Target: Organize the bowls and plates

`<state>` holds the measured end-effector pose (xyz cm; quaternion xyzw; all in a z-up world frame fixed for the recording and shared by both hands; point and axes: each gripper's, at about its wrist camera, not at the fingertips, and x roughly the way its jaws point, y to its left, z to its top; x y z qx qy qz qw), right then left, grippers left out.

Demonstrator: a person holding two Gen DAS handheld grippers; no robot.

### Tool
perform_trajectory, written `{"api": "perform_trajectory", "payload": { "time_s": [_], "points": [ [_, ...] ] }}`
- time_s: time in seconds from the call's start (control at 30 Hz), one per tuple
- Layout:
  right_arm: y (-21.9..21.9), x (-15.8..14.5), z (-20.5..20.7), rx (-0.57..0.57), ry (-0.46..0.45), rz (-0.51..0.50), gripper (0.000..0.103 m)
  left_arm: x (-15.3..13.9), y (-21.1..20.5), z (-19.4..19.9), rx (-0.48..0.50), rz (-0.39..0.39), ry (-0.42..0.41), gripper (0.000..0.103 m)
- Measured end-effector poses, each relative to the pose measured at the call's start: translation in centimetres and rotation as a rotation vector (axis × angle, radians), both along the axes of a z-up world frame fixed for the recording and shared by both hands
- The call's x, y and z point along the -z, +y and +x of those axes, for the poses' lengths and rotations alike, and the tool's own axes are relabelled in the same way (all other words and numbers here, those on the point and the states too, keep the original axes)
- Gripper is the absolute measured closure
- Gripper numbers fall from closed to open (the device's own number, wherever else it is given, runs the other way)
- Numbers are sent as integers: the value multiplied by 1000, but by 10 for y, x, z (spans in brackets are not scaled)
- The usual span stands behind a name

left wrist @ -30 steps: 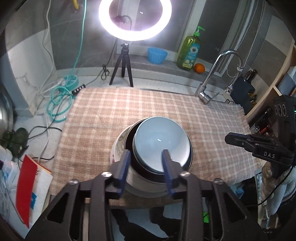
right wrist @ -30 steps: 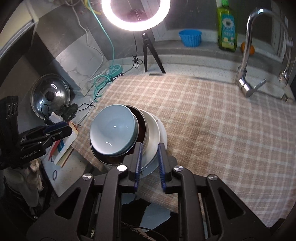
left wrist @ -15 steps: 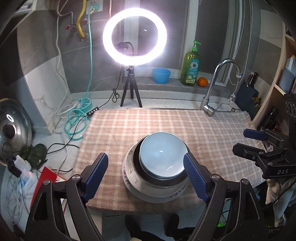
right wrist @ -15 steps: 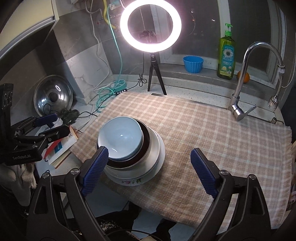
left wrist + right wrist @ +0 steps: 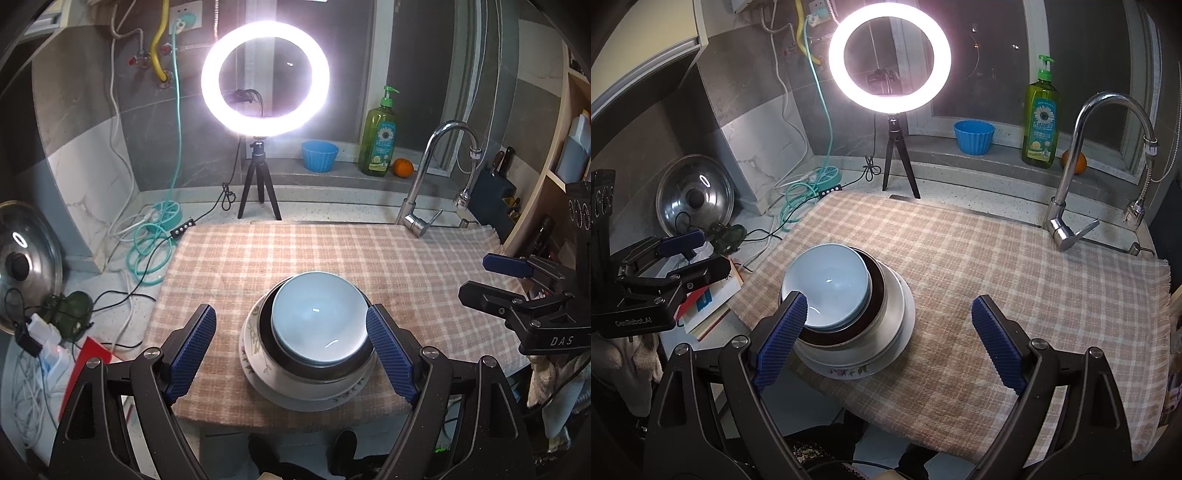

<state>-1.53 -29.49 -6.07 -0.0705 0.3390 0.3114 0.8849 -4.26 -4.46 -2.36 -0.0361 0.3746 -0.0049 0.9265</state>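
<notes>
Both the left gripper (image 5: 291, 349) and right gripper (image 5: 888, 341) are hanging wide apart, gripping nothing, ribbed blue pads (image 5: 192, 347) flanking a round stack: glossy pale-blue bowl (image 5: 317, 325) sitting mouth-up inside a dark bowl (image 5: 325, 369) on floral plates (image 5: 258, 354), near the checked cloth's (image 5: 295, 251) front edge.

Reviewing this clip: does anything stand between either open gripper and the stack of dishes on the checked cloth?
Nothing visible does. The left gripper is open and frames the light blue bowl atop the stack; the right gripper is open too, with the stack toward its left finger. Only bare checked cloth lies around.
</notes>
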Motion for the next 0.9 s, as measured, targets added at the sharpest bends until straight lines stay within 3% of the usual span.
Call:
{"api": "perform_trajectory", "payload": {
  "time_s": [0.9],
  "points": [
    [6,6,6,5,11,-6,10,5,-1,7,4,1,11,19]
  ]
}}
